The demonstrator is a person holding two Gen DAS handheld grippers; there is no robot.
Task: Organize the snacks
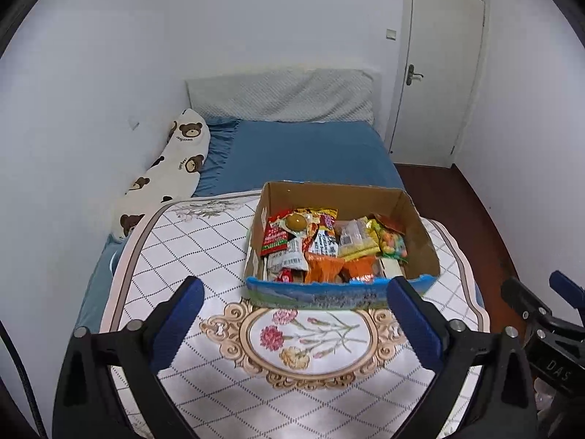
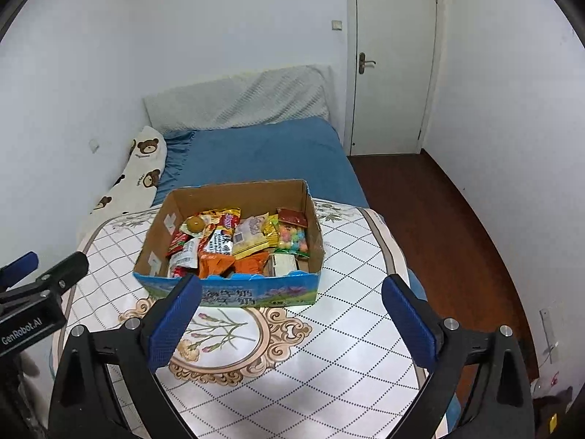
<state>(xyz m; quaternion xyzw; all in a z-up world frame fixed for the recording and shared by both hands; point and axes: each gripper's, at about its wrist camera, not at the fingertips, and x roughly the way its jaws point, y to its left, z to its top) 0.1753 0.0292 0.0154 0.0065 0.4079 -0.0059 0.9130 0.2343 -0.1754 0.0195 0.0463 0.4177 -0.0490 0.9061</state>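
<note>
A cardboard box (image 1: pixel 413 216) sits on a table (image 1: pixel 190 256) covered with a white diamond-patterned cloth that has a flower medallion (image 1: pixel 307 340) in its near middle. The box stands on the far part of the table, just past the medallion, its blue printed front wall facing the cameras. It is packed with snacks (image 1: pixel 329 245): a red packet at the left, a yellow packet with a round brown piece on top, two orange packets at the near side, a pale clear bag in the middle and a bag of coloured candies at the right. The left hand-held gripper (image 1: pixel 295 296) hangs over the near part of the table with its blue-padded jaws spread wide and nothing between them; the box's front wall shows in the gap beyond them. The right hand-held gripper (image 2: pixel 291 294) hangs likewise to the right of it, jaws wide apart and empty, and in its view the box (image 2: pixel 175 205) lies ahead and a little left. Each gripper shows at the edge of the other's view. Beyond the table a bed (image 1: pixel 303 153) with a blue sheet runs to the far wall, a long bear-print pillow (image 1: pixel 172 168) along its left side and a grey headboard cushion (image 1: pixel 281 95) at its far end. A white door (image 1: pixel 438 73) stands closed at the far right above a dark wooden floor (image 1: pixel 457 201)
</note>
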